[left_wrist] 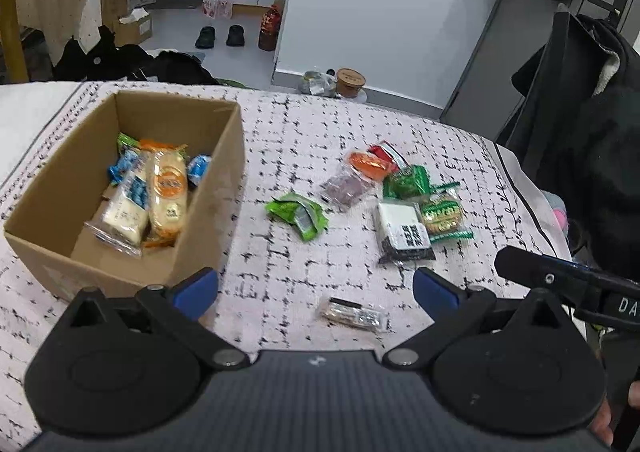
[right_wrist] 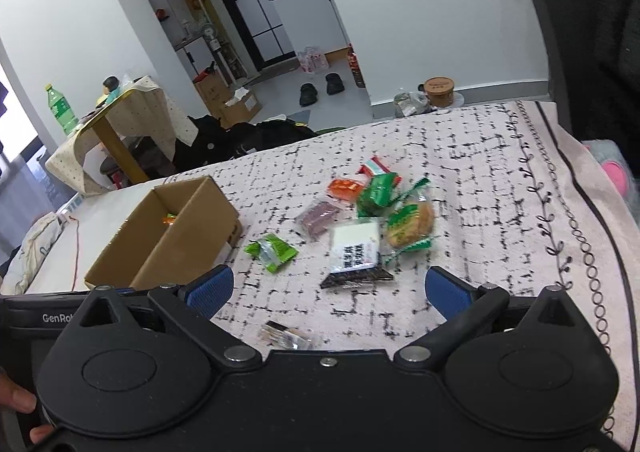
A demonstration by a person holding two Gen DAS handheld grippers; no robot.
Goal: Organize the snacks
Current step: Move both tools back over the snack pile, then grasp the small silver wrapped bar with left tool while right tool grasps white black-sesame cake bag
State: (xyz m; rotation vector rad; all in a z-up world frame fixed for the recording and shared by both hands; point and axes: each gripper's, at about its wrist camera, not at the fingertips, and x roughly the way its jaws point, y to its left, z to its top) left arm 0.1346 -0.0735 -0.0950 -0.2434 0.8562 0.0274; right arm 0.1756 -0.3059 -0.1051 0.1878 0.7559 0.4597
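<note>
Snacks are lying loose on the patterned tablecloth (left_wrist: 304,131) to the right of the cardboard box (left_wrist: 224,187), which is already holding several packets: a green packet (left_wrist: 298,213) nearest the box, a black-and-white packet (left_wrist: 404,236) and a green-wrapped round cake (left_wrist: 442,213) farther right, and a small clear-wrapped bar (left_wrist: 354,315) lying nearest. Both the left gripper (left_wrist: 316,288) and the right gripper (right_wrist: 328,288) are hovering spread wide with nothing between the blue pads. These packets are looking light, crinkly and slippery, the cake likely crushable, so pinching each gently across its flat middle is probably safest.
</note>
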